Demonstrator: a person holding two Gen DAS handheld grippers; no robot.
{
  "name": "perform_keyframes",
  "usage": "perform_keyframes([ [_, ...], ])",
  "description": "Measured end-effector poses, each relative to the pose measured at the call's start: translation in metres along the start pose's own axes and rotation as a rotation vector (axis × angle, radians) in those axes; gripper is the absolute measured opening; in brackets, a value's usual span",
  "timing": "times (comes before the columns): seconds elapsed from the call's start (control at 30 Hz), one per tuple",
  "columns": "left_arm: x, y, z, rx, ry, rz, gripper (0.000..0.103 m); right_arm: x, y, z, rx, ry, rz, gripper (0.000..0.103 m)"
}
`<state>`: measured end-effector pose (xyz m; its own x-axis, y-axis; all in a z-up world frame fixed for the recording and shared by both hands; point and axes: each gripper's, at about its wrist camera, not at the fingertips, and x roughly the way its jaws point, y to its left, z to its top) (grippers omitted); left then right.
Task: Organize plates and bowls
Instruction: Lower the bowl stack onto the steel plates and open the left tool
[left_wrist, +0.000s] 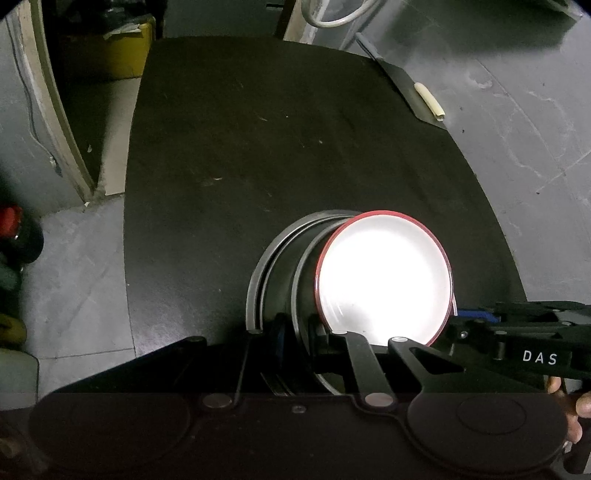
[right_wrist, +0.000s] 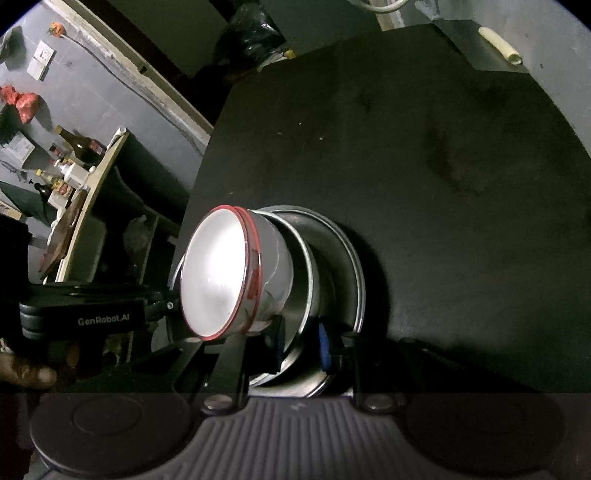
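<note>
Left wrist view had the left hand-held gripper nearly pressed together, and it looked to be pinching the near rim of a steel plate, though the pads were mostly lost in shadow so I wouldn't swear which rim it had. Right wrist view showed the right hand-held gripper also nearly together, its fingers sitting either side of the thin plate rim at the near edge, one blue pad just outside it; looked like a pinch on that rim. Moving outward, everything was already gathered in one pile near the front edge of the dark worktop: two steel plates nested, and on top of them a steel bowl with a red rim, tipped over on its side so its bright inside faced sideways rather than up. So my read was that the collecting part was pretty much done, since the rest of the worktop carried no other plates or bowls that I could see. What seemed left was getting that bowl upright and seated flat in the stack, maybe squaring the plates under it. A pale rolled thing lay at the far corner, well apart from the pile.
</note>
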<state>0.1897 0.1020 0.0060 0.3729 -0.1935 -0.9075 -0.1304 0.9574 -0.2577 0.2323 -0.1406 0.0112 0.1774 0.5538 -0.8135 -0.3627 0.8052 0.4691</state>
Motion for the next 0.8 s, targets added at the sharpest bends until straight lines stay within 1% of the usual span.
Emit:
perform_keyframes([
  [0.27,-0.003,-0.007,-0.004,0.002,-0.018,0.032,0.015,-0.004,0.007,-0.005,0.0,-0.047,-0.05,0.028],
  [0.4,-0.006,-0.011,-0.006,0.002,-0.03,0.052,0.022,-0.007,0.01,-0.009,-0.009,-0.072,-0.078,0.031],
  [0.57,-0.008,-0.014,-0.009,0.001,-0.045,0.071,0.025,-0.01,0.01,-0.011,-0.016,-0.085,-0.082,0.033],
  [0.6,-0.01,-0.015,-0.01,0.0,-0.05,0.076,0.027,-0.012,0.009,-0.011,-0.016,-0.089,-0.084,0.033],
  [0.63,-0.011,-0.016,-0.011,0.0,-0.054,0.091,0.036,-0.012,0.009,-0.013,-0.017,-0.094,-0.086,0.034],
  [0.67,-0.012,-0.017,-0.012,0.0,-0.056,0.12,0.042,-0.013,0.01,-0.013,-0.017,-0.099,-0.089,0.036],
  [0.7,-0.013,-0.017,-0.014,0.001,-0.062,0.138,0.05,-0.015,0.01,-0.014,-0.02,-0.102,-0.095,0.039],
  [0.73,-0.014,-0.017,-0.016,-0.002,-0.069,0.143,0.051,-0.016,0.01,-0.015,-0.025,-0.104,-0.108,0.05],
  [0.77,-0.016,-0.016,-0.017,-0.012,-0.074,0.143,0.051,-0.017,0.009,-0.016,-0.03,-0.109,-0.113,0.052],
  [0.8,-0.018,-0.015,-0.018,-0.023,-0.078,0.142,0.053,-0.019,0.008,-0.017,-0.027,-0.112,-0.103,0.052],
])
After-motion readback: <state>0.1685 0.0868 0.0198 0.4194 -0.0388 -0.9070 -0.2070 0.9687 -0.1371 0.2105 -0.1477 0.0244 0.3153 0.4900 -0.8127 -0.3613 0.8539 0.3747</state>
